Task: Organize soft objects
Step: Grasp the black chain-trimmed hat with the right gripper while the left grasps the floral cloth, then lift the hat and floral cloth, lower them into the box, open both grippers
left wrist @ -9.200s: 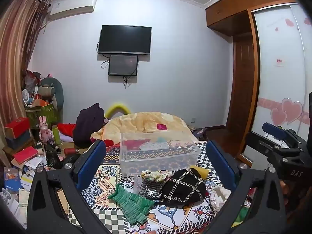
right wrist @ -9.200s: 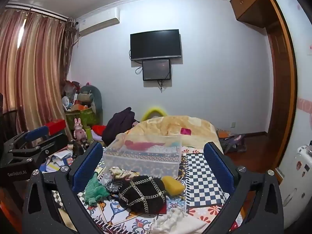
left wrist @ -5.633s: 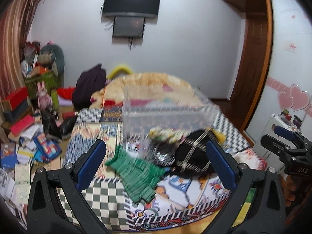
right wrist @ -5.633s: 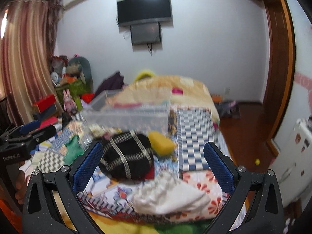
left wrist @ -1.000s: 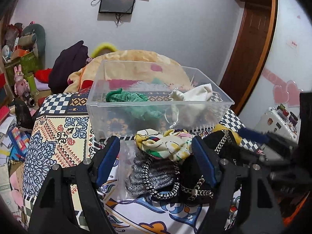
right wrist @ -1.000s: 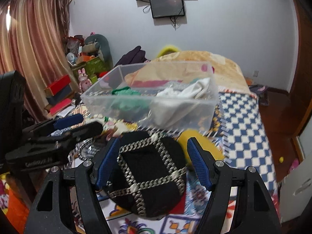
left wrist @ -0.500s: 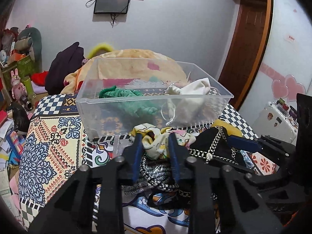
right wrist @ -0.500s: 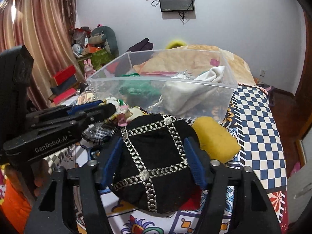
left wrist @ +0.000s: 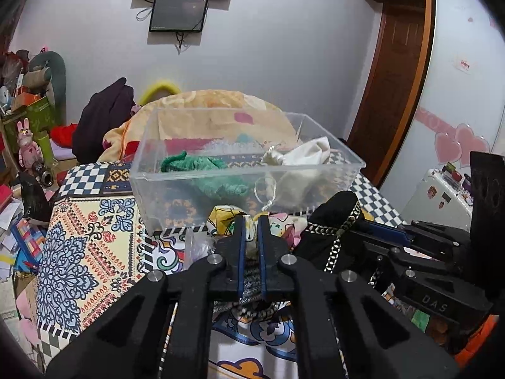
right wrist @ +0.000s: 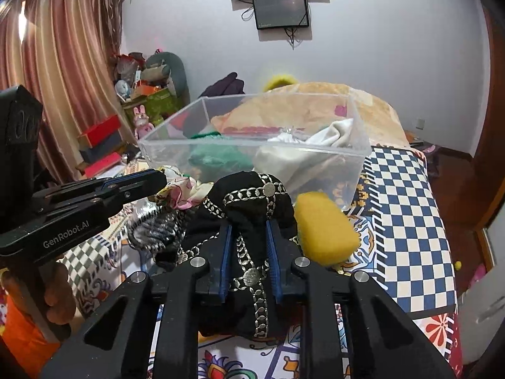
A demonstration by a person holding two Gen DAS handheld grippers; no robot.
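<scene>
A clear plastic box (left wrist: 157,183) stands on the patterned bed cover and holds a green knit cloth (left wrist: 202,164) and a white cloth (left wrist: 303,158). My left gripper (left wrist: 249,221) is shut on a yellow flowered cloth (left wrist: 284,224) just in front of the box. My right gripper (right wrist: 247,225) is shut on a black pouch with silver chains (right wrist: 252,202); the pouch also shows in the left wrist view (left wrist: 331,224). A grey knit piece (right wrist: 154,224) lies under the flowered cloth (right wrist: 176,189). A yellow sponge (right wrist: 325,227) lies right of the pouch.
The bed cover (left wrist: 94,240) stretches left of the pile. Books and clutter (left wrist: 19,221) lie beside the bed's left edge. A wardrobe with heart stickers (left wrist: 457,148) stands at the right. A yellow blanket (right wrist: 315,101) is heaped behind the box.
Both grippers have closed over the last second: the left onto the flowered cloth, the right onto the black pouch. Earlier, the green and white cloths lay on the bed; now they are in the box.
</scene>
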